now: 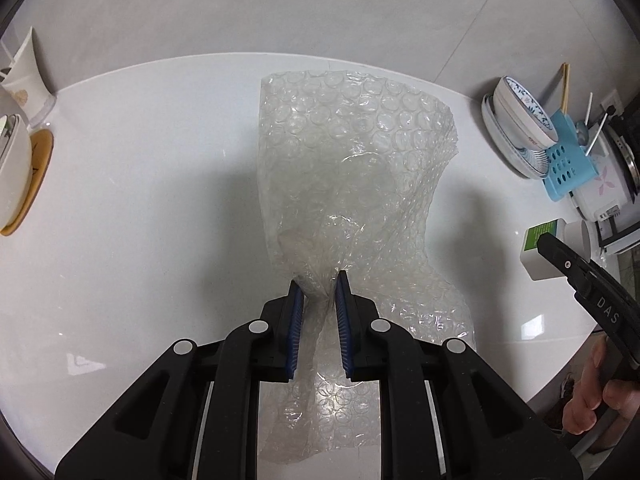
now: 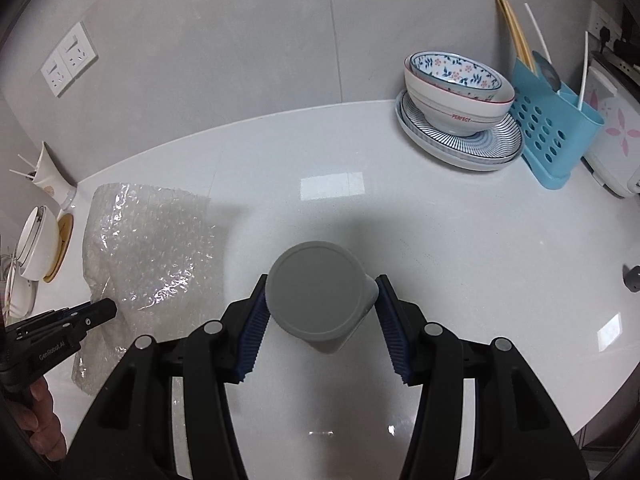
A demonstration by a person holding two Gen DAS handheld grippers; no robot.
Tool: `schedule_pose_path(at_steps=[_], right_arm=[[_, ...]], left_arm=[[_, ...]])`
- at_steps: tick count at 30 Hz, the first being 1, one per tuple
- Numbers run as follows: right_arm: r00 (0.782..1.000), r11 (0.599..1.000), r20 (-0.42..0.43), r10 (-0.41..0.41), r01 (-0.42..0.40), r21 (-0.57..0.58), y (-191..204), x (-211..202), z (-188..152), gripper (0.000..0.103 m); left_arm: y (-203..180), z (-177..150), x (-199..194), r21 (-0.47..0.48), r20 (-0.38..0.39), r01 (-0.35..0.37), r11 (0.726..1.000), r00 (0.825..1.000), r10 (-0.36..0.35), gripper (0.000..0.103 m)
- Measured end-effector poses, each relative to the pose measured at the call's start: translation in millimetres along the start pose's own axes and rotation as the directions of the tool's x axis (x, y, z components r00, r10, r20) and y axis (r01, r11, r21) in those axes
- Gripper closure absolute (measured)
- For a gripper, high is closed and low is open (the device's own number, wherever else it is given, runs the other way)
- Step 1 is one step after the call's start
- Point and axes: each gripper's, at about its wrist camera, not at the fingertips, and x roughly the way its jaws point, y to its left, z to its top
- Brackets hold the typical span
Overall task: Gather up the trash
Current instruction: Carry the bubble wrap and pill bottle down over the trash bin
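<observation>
A clear sheet of bubble wrap (image 1: 352, 168) hangs bunched from my left gripper (image 1: 320, 280), which is shut on it, above the white countertop (image 1: 140, 200). In the right wrist view the same bubble wrap (image 2: 152, 248) shows at the left, with the left gripper's black fingers (image 2: 96, 312) pinching its lower edge. My right gripper (image 2: 320, 292) is shut on a grey-lidded white container (image 2: 316, 288), held above the counter with its lid facing the camera. In the left wrist view that container (image 1: 556, 248) appears at the right edge, with a green label.
Stacked patterned bowls on a striped plate (image 2: 460, 120) and a blue utensil caddy (image 2: 556, 136) stand at the back right beside a white appliance (image 2: 616, 140). A white bowl on a wooden coaster (image 2: 44, 248) and a cup (image 2: 50, 176) sit at the left. A hand (image 1: 592, 392) holds the right gripper.
</observation>
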Motion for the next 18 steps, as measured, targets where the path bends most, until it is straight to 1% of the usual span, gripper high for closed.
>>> schedule_pose_path(at_steps=[6,9,18], right_arm=[[1.0,0.999,0.025,0.007,-0.007,-0.033,0.5,-26.1,-10.6,0.053],[0.999,0.999,0.026,0.02,-0.019,-0.032,-1.3,-36.2,-17.4,0.053],[0.999,0.998,0.016,0.042,-0.041,-0.049,-9.0,-49.4,-43.4,0.053]], left_arm=[[-7.5,-10.4,-18.3,0.014,0.021,0.007,1.0,1.0,-0.008,0.088],[-6.8,-17.2,-26.7,0.017,0.023,0.012,1.0,1.0,-0.013,0.088],[-5.9,-41.8,-44.2,0.032,0.025,0.013,0.999,1.0,-0.014,0.088]])
